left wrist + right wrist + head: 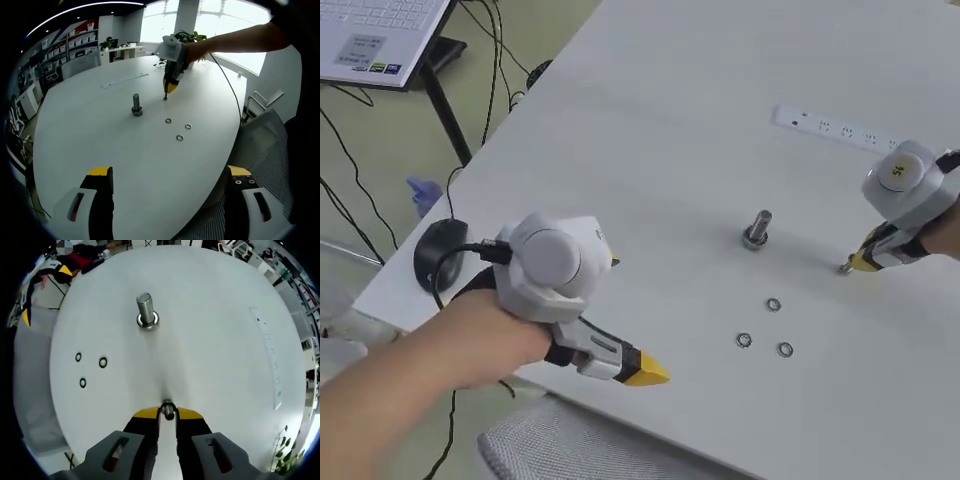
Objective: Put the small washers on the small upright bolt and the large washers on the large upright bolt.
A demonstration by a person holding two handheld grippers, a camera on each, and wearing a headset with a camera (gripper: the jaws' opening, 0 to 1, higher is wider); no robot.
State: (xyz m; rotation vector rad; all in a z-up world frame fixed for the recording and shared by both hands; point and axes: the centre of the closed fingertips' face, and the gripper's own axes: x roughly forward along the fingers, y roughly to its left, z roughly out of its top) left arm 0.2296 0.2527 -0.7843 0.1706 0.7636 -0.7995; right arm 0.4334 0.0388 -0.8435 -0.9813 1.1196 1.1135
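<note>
A large upright bolt [757,229] [136,104] [145,310] stands mid-table with a ring around its base. Three small washers [773,304] [168,120] [102,362] lie loose on the white table [650,130], nearer the front edge. At the right, my right gripper [855,265] [169,89] [168,412] is shut on the small bolt [845,267] [165,96] [168,409], which touches the tabletop. My left gripper [645,375] [170,172] hovers at the table's front edge, left of the washers. Its jaws stand wide open with nothing between them.
A white power strip [835,130] [270,355] lies at the back of the table. A black round device [438,250] with cables sits at the left edge. A laptop [375,35] stands on a stand beyond it. A grey chair [570,450] is below the front edge.
</note>
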